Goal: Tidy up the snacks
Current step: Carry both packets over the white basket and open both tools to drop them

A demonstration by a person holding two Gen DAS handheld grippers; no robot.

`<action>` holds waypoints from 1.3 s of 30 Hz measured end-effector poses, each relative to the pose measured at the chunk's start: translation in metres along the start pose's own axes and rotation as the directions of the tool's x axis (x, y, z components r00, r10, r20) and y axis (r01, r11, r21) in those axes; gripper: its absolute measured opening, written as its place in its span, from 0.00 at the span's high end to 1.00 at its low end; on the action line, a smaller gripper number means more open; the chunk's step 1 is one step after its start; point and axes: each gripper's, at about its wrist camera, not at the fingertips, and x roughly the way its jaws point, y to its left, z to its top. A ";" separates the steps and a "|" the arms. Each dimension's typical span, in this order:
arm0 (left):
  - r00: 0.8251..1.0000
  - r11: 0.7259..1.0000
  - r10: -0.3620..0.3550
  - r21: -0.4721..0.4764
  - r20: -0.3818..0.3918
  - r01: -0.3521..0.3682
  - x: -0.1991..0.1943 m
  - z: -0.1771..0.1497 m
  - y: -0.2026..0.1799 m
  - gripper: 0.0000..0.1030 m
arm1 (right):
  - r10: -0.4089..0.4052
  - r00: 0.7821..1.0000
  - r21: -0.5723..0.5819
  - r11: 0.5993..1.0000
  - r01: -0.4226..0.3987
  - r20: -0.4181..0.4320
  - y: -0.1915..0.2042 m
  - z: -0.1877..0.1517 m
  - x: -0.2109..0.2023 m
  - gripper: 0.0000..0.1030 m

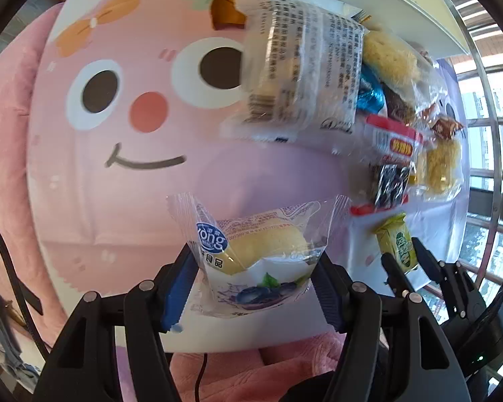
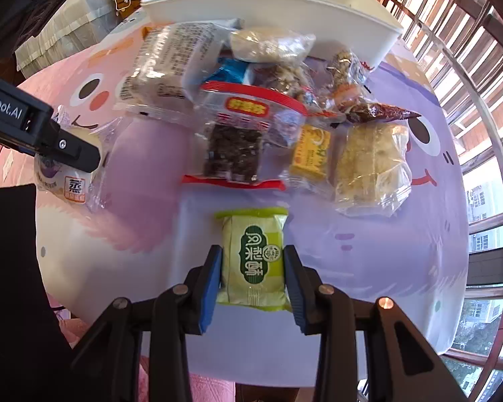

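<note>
Right wrist view puts the white bin at twelve o'clock, beyond the snack heap that lies between it and both tools. The right gripper pinches the green pineapple cake packet, its long axis pointing along the fingers toward the bin. At nine o'clock the left gripper clamps the blueberry cake pouch off the cartoon tablecloth. Judging by this, either load must rise over the heap; open cloth lies at three o'clock.
</note>
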 end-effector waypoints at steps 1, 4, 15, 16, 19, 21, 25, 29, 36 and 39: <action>1.000 1.000 0.001 0.004 0.005 -0.001 -0.003 -0.004 0.004 0.38 | -0.004 1.000 0.001 1.000 0.004 0.004 0.002 -0.002 -0.003 0.64; 1.000 1.000 0.005 0.013 0.022 -0.005 -0.014 -0.015 0.011 0.38 | -0.009 1.000 0.000 1.000 0.009 0.025 0.013 -0.004 -0.011 0.64; 0.997 0.999 0.038 -0.007 0.069 -0.037 -0.059 -0.028 0.051 0.38 | 0.018 0.992 -0.065 0.998 -0.010 0.125 0.047 -0.011 -0.054 0.65; 0.996 0.999 0.041 -0.010 0.074 -0.040 -0.063 -0.028 0.054 0.38 | 0.021 0.991 -0.073 0.997 -0.011 0.135 0.050 -0.009 -0.058 0.65; 0.994 0.999 0.045 -0.013 0.097 -0.044 -0.075 -0.026 0.056 0.38 | 0.029 0.986 -0.095 0.995 -0.013 0.166 0.055 0.003 -0.070 0.65; 0.992 0.999 0.051 -0.013 0.118 -0.050 -0.083 -0.023 0.058 0.38 | 0.035 0.982 -0.104 0.995 -0.016 0.186 0.056 0.011 -0.073 0.65; 0.987 0.999 0.047 -0.010 0.155 -0.046 -0.102 -0.014 0.058 0.38 | 0.047 0.971 -0.121 0.992 -0.019 0.233 0.056 0.030 -0.086 0.65; 0.978 0.999 0.051 -0.001 0.201 -0.052 -0.123 0.000 0.054 0.37 | 0.059 0.959 -0.143 0.990 -0.020 0.278 0.057 0.048 -0.100 0.65; 0.959 0.998 0.059 0.006 0.278 -0.063 -0.158 0.032 0.037 0.37 | 0.088 0.933 -0.179 0.984 -0.025 0.348 0.044 0.089 -0.120 0.64; 0.951 0.998 0.058 0.008 0.305 -0.064 -0.170 0.047 0.027 0.37 | 0.097 0.923 -0.181 0.983 -0.030 0.371 0.035 0.108 -0.127 0.64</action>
